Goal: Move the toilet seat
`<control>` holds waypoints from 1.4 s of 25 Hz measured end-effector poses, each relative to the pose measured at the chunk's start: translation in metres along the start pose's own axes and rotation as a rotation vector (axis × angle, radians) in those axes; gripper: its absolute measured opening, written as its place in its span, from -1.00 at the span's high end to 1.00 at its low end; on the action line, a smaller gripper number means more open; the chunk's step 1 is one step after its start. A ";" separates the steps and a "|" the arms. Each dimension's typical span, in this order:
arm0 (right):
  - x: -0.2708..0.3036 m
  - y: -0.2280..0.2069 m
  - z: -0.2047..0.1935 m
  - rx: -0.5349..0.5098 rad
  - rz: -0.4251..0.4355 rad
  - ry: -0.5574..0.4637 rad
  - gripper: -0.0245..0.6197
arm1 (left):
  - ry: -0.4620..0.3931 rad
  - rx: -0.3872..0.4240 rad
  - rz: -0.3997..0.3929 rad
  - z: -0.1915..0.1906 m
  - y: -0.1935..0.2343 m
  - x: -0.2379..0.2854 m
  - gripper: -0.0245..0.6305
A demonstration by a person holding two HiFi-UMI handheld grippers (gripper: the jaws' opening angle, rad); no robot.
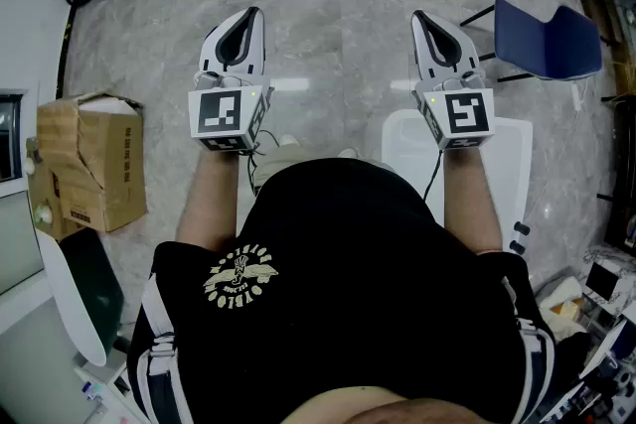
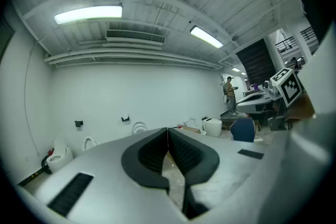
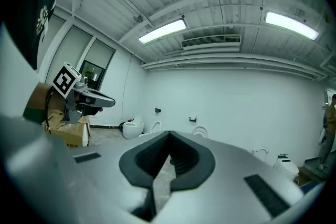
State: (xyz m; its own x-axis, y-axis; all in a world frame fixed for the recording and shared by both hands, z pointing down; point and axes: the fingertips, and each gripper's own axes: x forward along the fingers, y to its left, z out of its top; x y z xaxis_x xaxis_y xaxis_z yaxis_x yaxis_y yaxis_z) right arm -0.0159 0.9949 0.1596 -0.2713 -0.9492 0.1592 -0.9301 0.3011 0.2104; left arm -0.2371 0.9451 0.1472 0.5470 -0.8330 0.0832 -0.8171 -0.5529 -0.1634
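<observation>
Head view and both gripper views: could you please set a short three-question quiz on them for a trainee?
1. True or false: the left gripper and the right gripper are both shut and empty.
2. What stands on the floor at the left of the head view? A. a box B. a ladder C. a bucket
3. Fill in: the chair at the right of the head view is ____ in colour.
Key: 1 true; 2 A; 3 blue.
</observation>
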 end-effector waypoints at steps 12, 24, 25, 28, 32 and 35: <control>-0.004 -0.020 -0.011 0.049 0.041 -0.093 0.85 | -0.024 0.023 0.028 0.016 -0.015 0.011 0.85; 0.019 -0.018 -0.022 0.037 0.047 -0.078 0.80 | 0.008 -0.002 0.123 -0.015 0.025 0.006 0.85; 0.024 -0.018 -0.023 0.039 0.048 -0.075 0.65 | 0.004 -0.007 0.127 -0.017 0.030 0.009 0.84; 0.040 -0.020 -0.026 0.044 0.047 -0.059 0.44 | 0.011 -0.016 0.117 -0.027 0.041 0.021 0.82; 0.064 -0.026 -0.028 0.043 0.037 -0.046 0.42 | 0.018 -0.020 0.095 -0.035 0.050 0.044 0.82; 0.084 -0.032 -0.027 0.049 0.036 -0.034 0.40 | 0.032 -0.029 0.089 -0.038 0.062 0.065 0.82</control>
State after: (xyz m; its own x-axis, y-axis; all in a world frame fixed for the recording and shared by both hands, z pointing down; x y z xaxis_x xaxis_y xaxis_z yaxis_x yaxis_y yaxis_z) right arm -0.0023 0.9076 0.1919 -0.3128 -0.9405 0.1324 -0.9301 0.3316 0.1579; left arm -0.2589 0.8558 0.1803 0.4661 -0.8789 0.1013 -0.8673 -0.4766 -0.1435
